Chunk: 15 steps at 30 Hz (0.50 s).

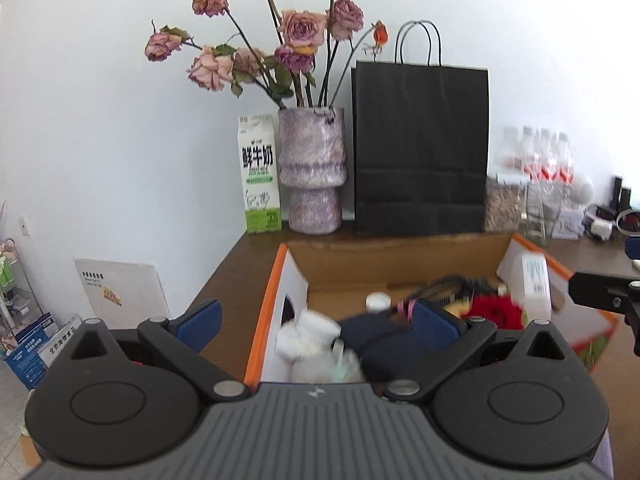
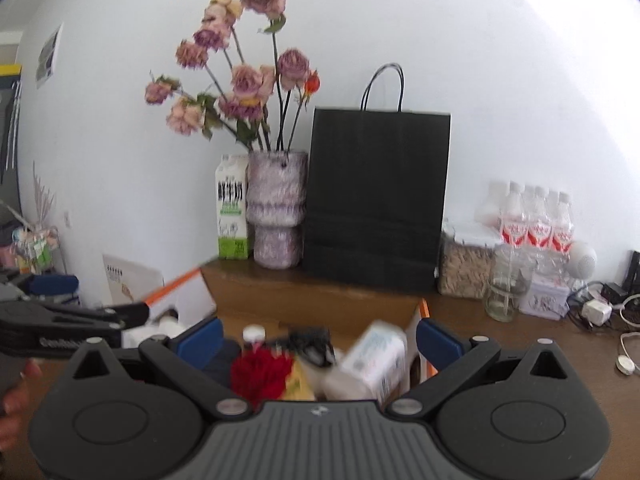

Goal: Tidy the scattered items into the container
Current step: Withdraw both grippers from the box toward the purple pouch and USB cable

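1. I hold the left gripper (image 1: 316, 322) over the near left corner of the cardboard box (image 1: 392, 264), its blue pads spread wide with nothing between them; the right gripper (image 2: 320, 338) hangs over the box's right half, likewise spread and empty.
2. Inside the box, a white carton (image 2: 370, 360) leans tilted against the right wall, long axis rising toward that wall; beside it lie a red flower (image 2: 260, 372), a black comb (image 1: 448, 284), a white-capped bottle (image 1: 378, 301), a dark cap (image 1: 372, 340) and a white cloth bundle (image 1: 304, 336), blurred.
3. The box sits open-topped on a brown wooden table (image 2: 520, 352).
4. Behind it, along the white wall (image 1: 100, 120), stand a milk carton (image 1: 259, 176), a mottled vase (image 1: 312, 172) of dried roses (image 1: 300, 30), a black paper bag (image 1: 420, 148) and shrink-wrapped water bottles (image 2: 532, 224).
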Available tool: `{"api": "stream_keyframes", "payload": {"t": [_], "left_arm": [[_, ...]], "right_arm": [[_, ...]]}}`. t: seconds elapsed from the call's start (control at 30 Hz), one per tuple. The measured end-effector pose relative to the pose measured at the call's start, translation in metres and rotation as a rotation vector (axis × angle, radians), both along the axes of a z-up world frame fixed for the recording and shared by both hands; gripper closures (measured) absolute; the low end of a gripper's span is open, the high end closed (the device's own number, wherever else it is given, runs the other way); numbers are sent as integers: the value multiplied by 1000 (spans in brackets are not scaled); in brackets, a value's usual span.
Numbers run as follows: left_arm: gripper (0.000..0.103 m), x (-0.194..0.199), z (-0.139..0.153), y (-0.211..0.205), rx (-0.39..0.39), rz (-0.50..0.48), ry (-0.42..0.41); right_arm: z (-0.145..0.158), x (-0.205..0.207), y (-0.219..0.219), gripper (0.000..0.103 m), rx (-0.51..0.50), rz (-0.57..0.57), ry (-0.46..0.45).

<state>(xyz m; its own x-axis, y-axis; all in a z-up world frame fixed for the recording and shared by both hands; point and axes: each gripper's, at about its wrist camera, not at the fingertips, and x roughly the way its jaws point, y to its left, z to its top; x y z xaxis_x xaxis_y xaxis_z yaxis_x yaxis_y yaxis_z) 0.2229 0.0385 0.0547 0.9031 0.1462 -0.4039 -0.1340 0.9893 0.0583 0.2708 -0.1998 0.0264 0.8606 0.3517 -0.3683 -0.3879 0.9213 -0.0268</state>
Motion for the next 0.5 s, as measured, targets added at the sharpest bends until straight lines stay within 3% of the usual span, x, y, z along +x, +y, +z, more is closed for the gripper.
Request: {"api": "stream_keyframes", "payload": {"t": [0.3,0.5], "left_arm": [[0,-50,-41,20,-60,26,136],[0,-59,-54,21,-86,21,181]], "right_arm": [[-69,-36,-20,0,-44,17,262],[-90,-45,-11,0,-71,63,343]]}}
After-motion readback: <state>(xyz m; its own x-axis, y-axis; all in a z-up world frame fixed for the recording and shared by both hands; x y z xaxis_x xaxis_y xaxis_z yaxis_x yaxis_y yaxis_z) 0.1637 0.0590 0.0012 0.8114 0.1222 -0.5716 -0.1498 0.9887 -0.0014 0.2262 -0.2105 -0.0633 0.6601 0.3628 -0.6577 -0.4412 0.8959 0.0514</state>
